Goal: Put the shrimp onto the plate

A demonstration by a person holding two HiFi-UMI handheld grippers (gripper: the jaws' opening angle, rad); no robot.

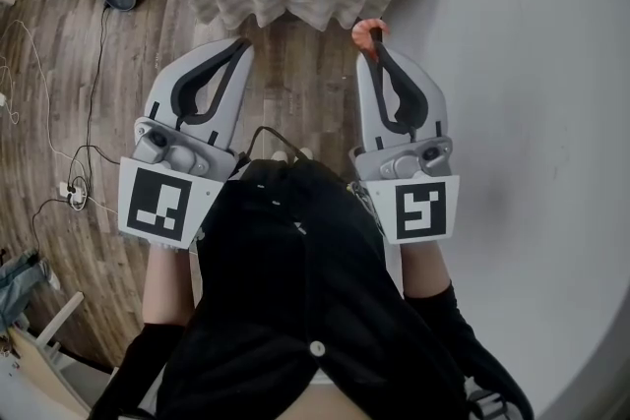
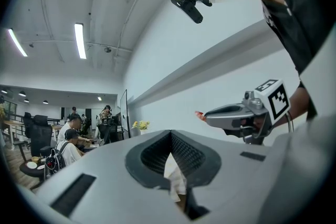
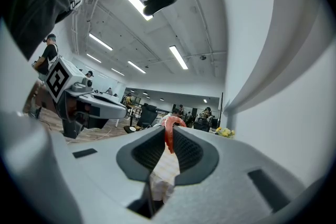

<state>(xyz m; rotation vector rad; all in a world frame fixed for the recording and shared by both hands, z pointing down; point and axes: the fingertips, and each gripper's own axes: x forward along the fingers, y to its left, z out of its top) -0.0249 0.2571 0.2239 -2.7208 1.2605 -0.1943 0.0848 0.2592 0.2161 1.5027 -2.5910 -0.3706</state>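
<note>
Right gripper, pointing forward, pinches shrimp; left gripper seemingly closed.

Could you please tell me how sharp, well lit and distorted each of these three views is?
Head view: strong fisheye bending, dark corners, even light; the shrimp at the right gripper's tip is sharp. Left gripper view: ceiling lights blown out, near jaws soft. Right gripper view: wall lines curve, shrimp fairly crisp, far room soft.

Open-plan office, long ceiling strip lights, seated people and black office chairs (far end), wood-plank floor
</note>
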